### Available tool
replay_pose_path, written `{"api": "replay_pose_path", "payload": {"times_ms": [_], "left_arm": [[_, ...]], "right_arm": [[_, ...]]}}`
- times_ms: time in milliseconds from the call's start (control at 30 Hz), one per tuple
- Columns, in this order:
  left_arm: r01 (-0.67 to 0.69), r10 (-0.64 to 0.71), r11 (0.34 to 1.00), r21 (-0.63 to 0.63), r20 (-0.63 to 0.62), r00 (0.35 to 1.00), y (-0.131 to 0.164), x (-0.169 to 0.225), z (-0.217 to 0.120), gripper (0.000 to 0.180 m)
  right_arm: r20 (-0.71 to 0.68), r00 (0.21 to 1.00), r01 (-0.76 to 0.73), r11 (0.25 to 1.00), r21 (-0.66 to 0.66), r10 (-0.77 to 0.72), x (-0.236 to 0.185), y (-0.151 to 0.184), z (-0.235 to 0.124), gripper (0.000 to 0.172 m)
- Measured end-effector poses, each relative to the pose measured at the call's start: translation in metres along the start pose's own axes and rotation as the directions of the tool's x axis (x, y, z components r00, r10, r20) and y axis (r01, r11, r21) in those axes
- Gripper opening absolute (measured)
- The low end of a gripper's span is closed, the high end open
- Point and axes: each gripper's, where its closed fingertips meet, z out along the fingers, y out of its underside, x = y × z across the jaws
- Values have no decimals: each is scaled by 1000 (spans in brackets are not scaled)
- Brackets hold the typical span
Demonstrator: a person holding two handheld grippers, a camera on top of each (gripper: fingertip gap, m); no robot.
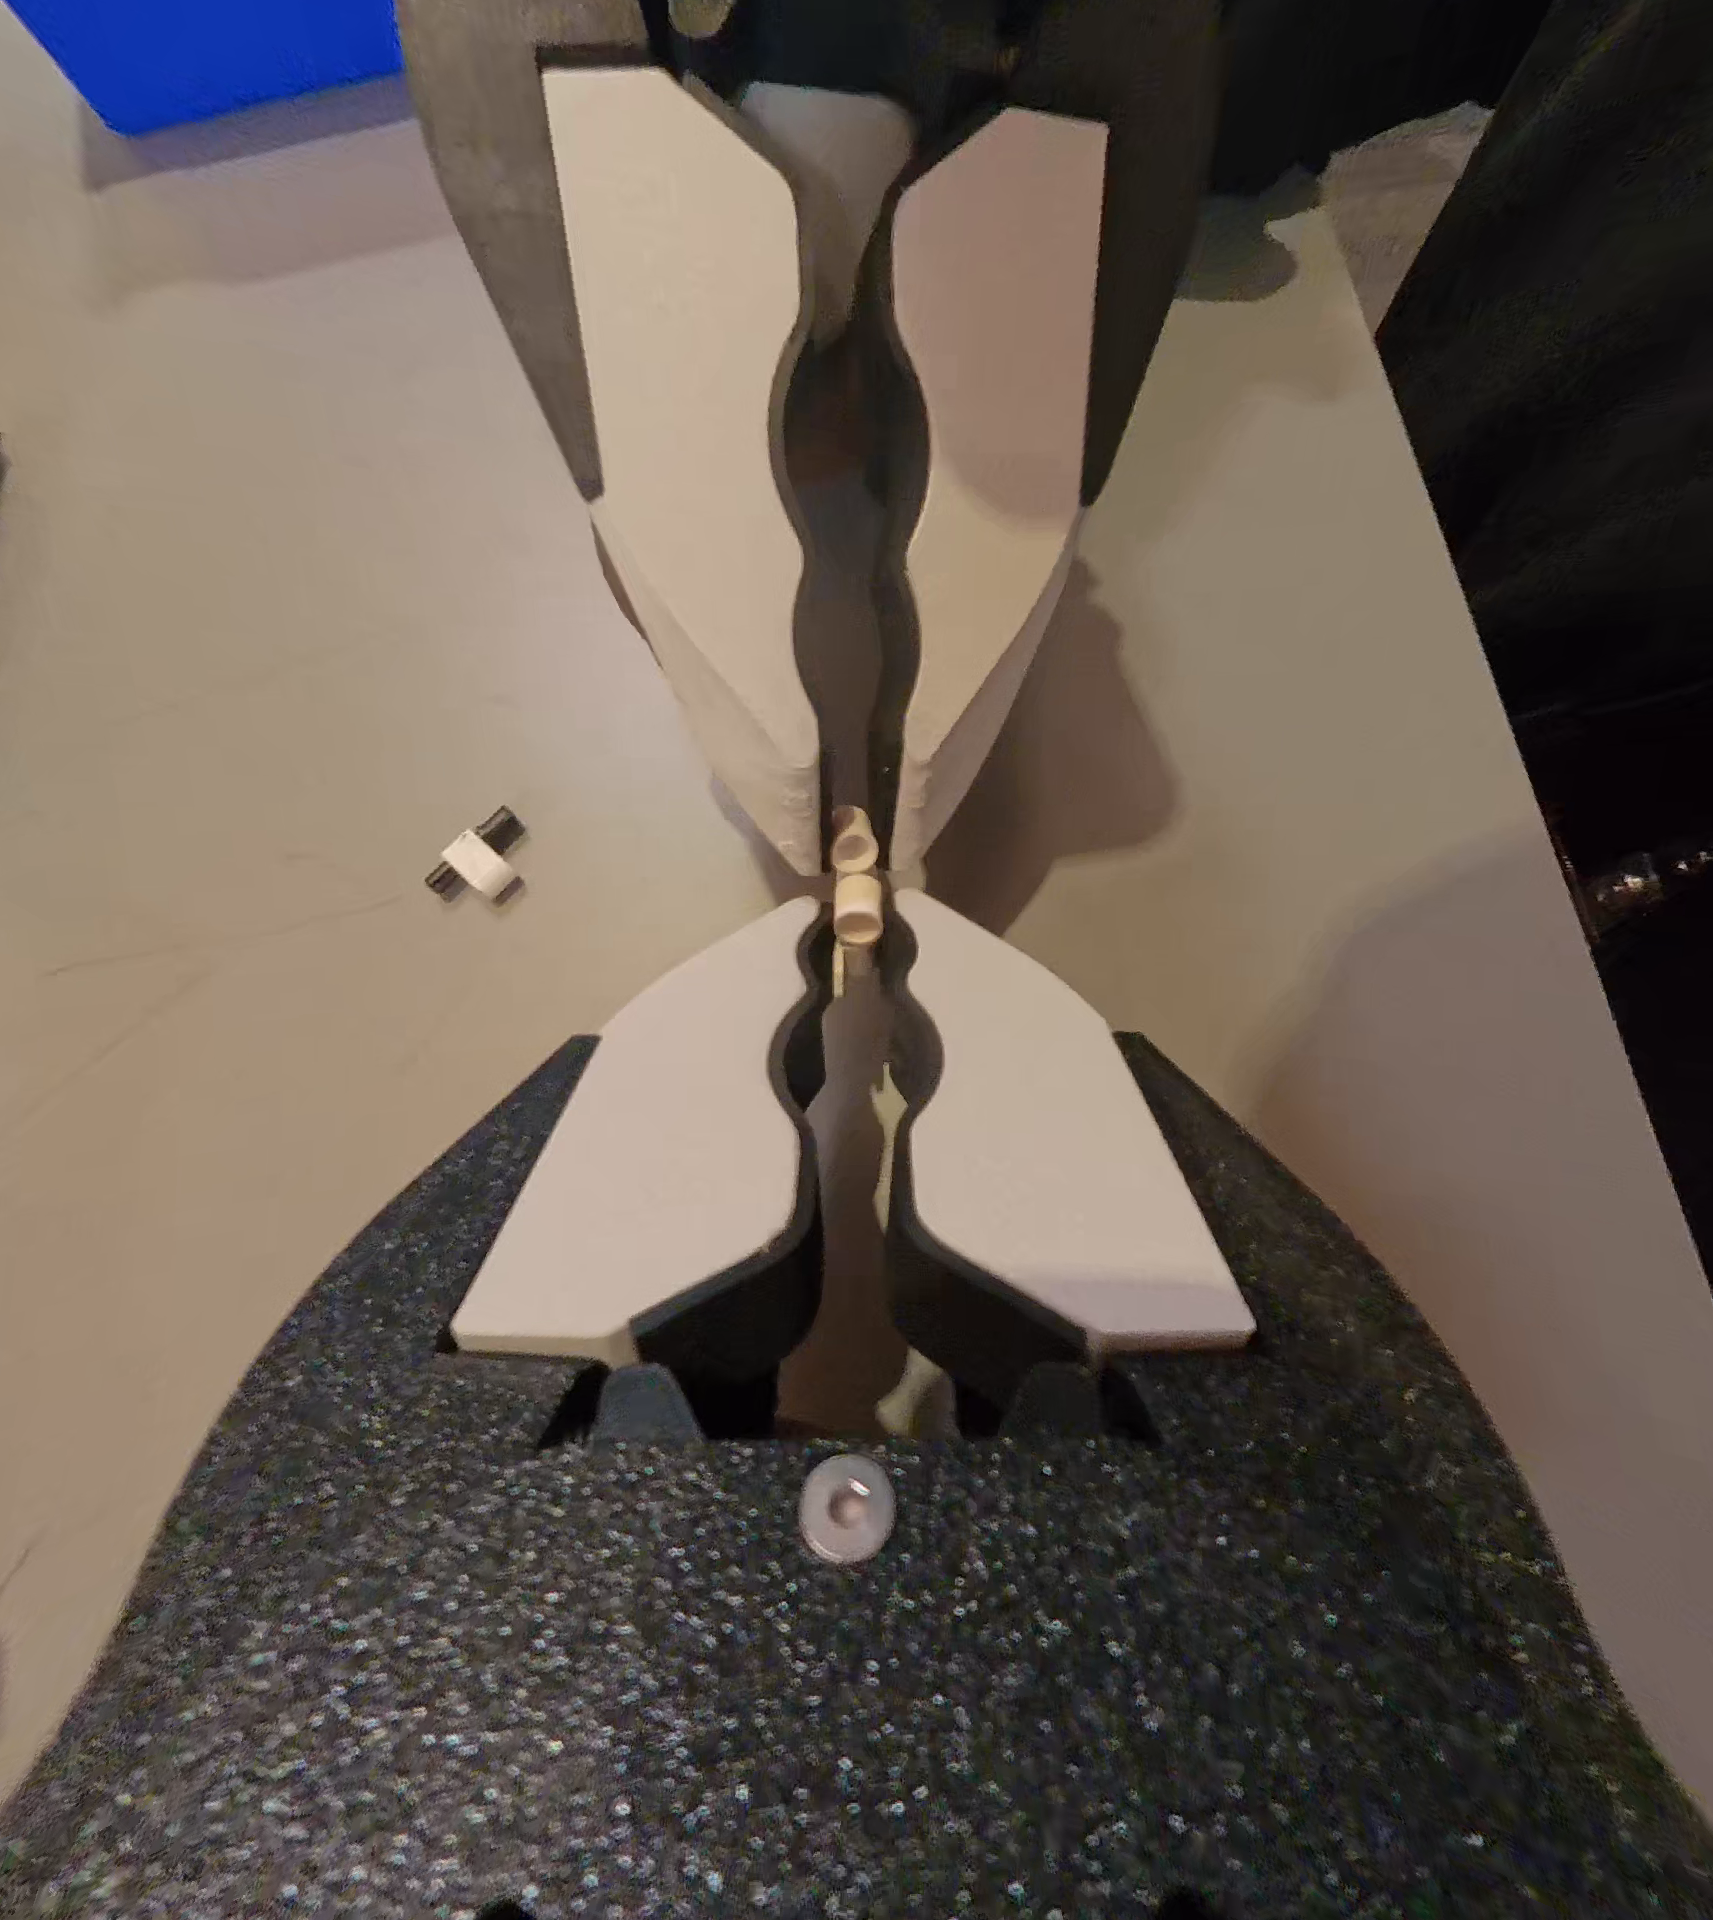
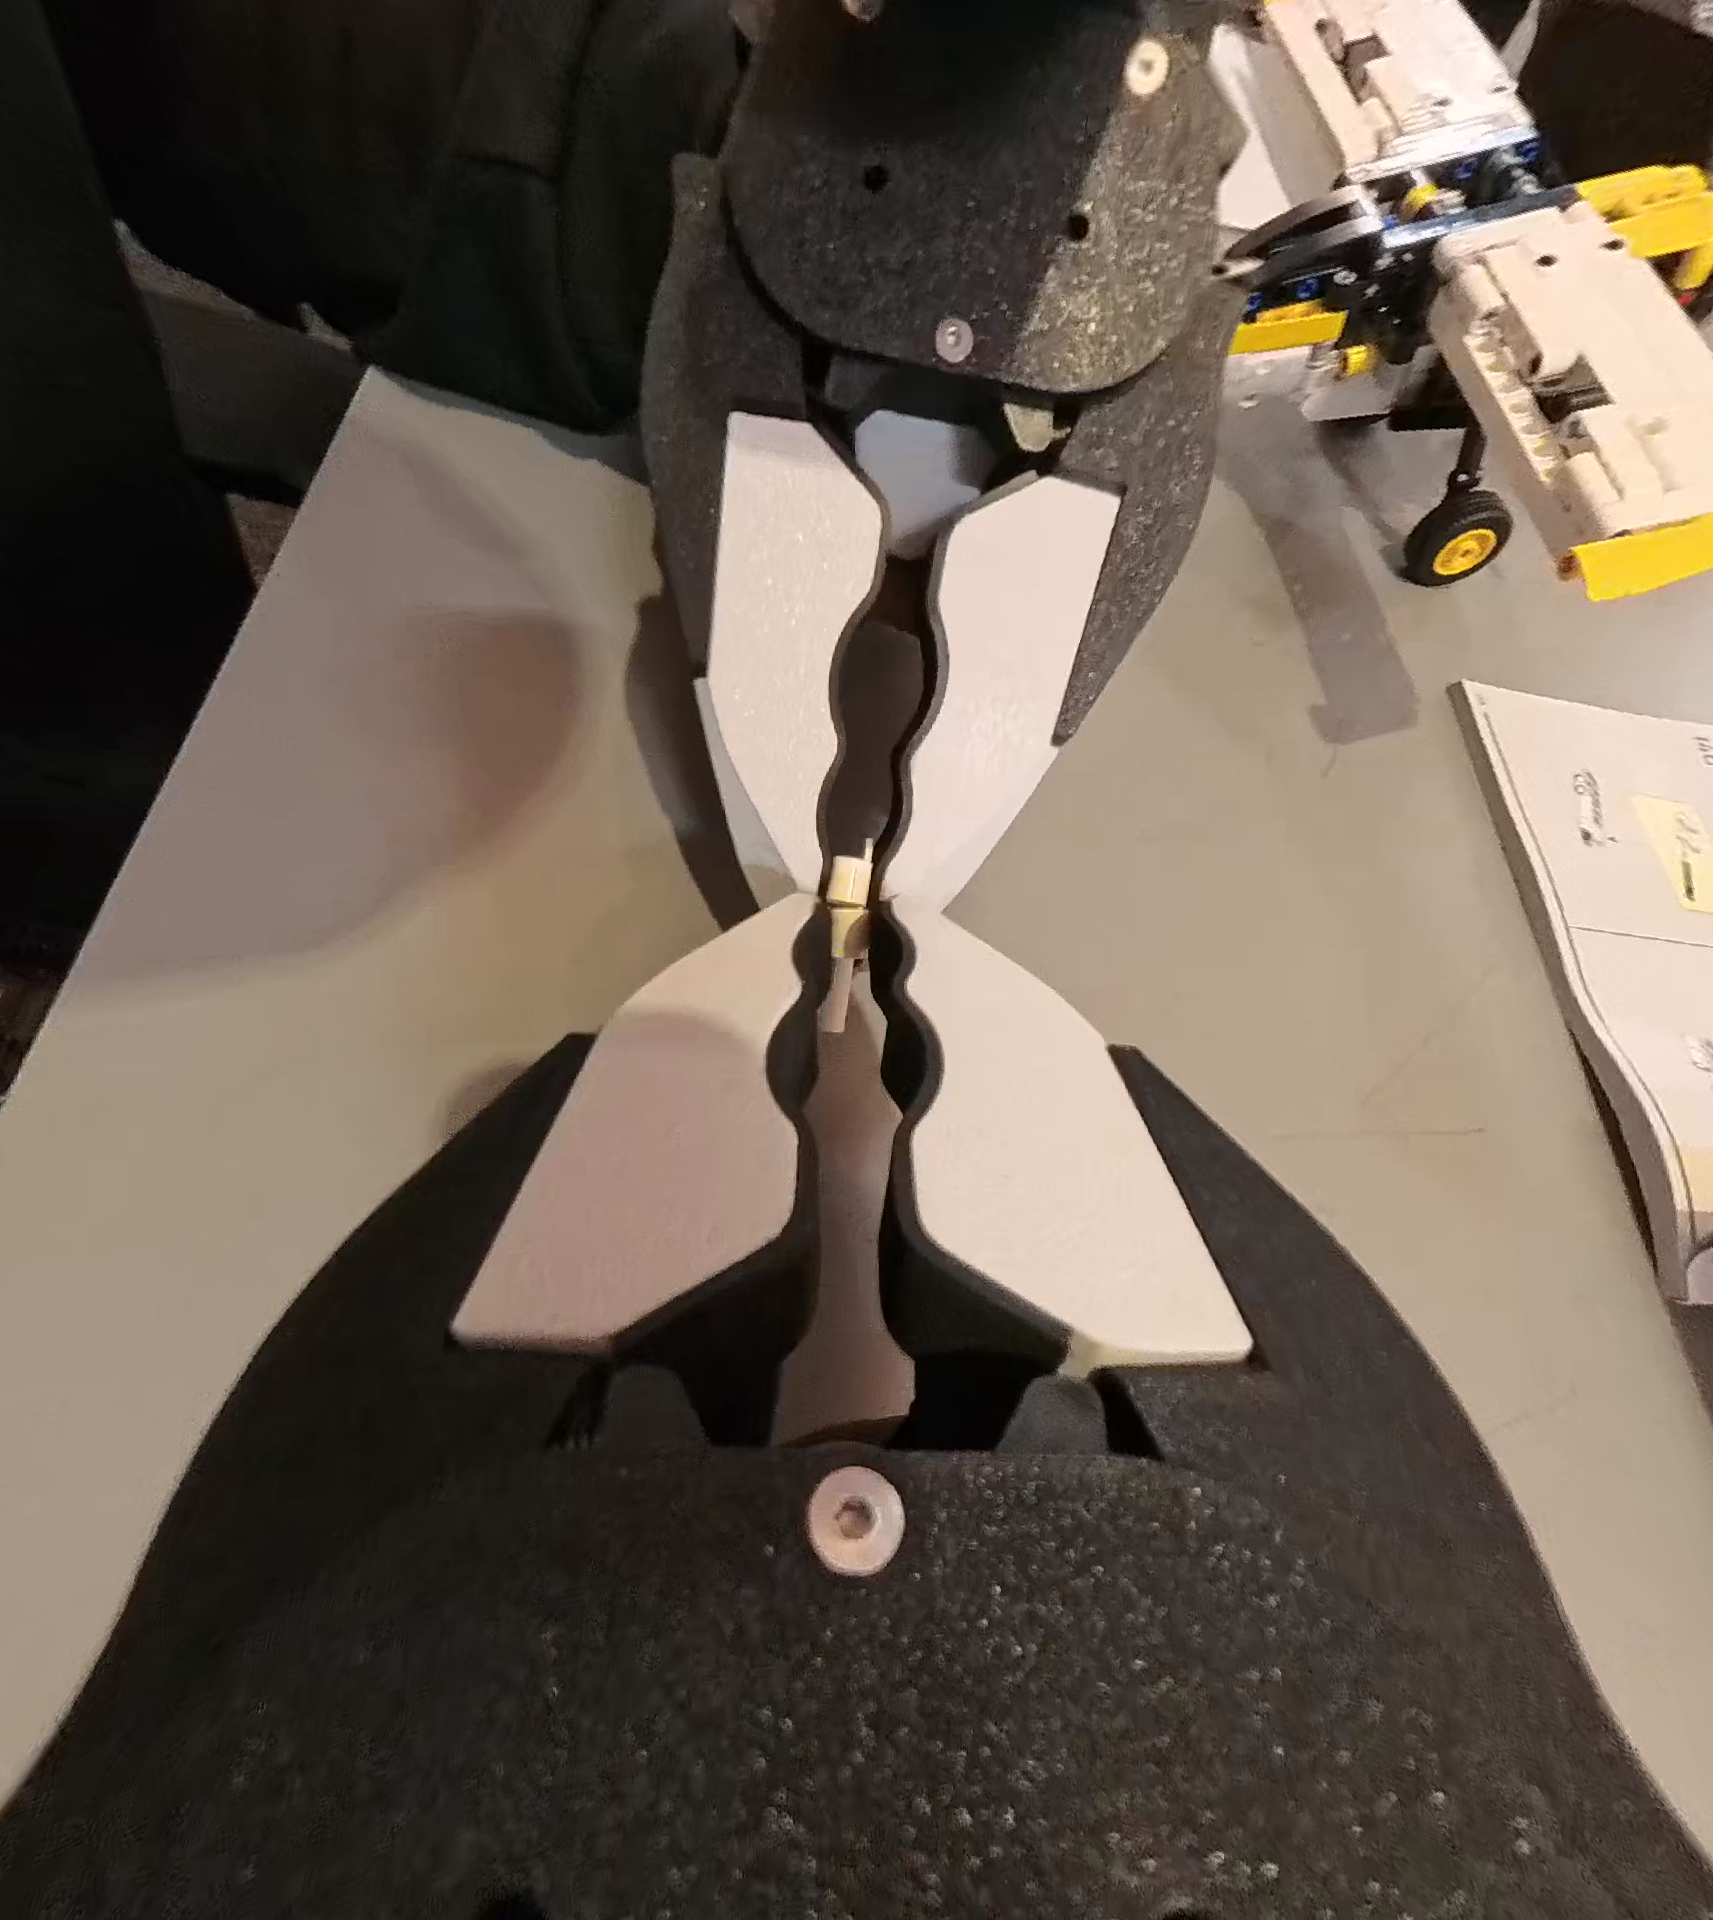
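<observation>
the inner ends of the two cream pieces are hidden between the fingers, and how they join cannot be told. two grippers are seen tip to tip above a pale table [image 1: 260,623]: the left gripper [image 1: 857,914] is clamped on a small cream sleeve [image 1: 857,902], the right gripper [image 2: 850,920] on another cream piece [image 2: 847,928], the pieces touching end to end. one black-and-white connector [image 1: 478,857] lies apart. one white-and-yellow brick model [image 2: 1517,312] and one open booklet [image 2: 1662,935] are cut off at the frame edge.
</observation>
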Motion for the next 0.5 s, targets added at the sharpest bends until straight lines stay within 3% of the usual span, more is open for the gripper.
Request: {"api": "replay_pose_path", "payload": {"times_ms": [233, 500], "left_arm": [[26, -25, 999, 39, -34, 999, -1, 2, 2, 7], [140, -122, 972, 187, -103, 987, -16, -1, -10, 7]], "right_arm": [[7, 1000, -8, 1000, 24, 8, -3, 1, 0, 7], [-8, 989, -142, 969, 204, 147, 6, -12, -8, 7]]}}
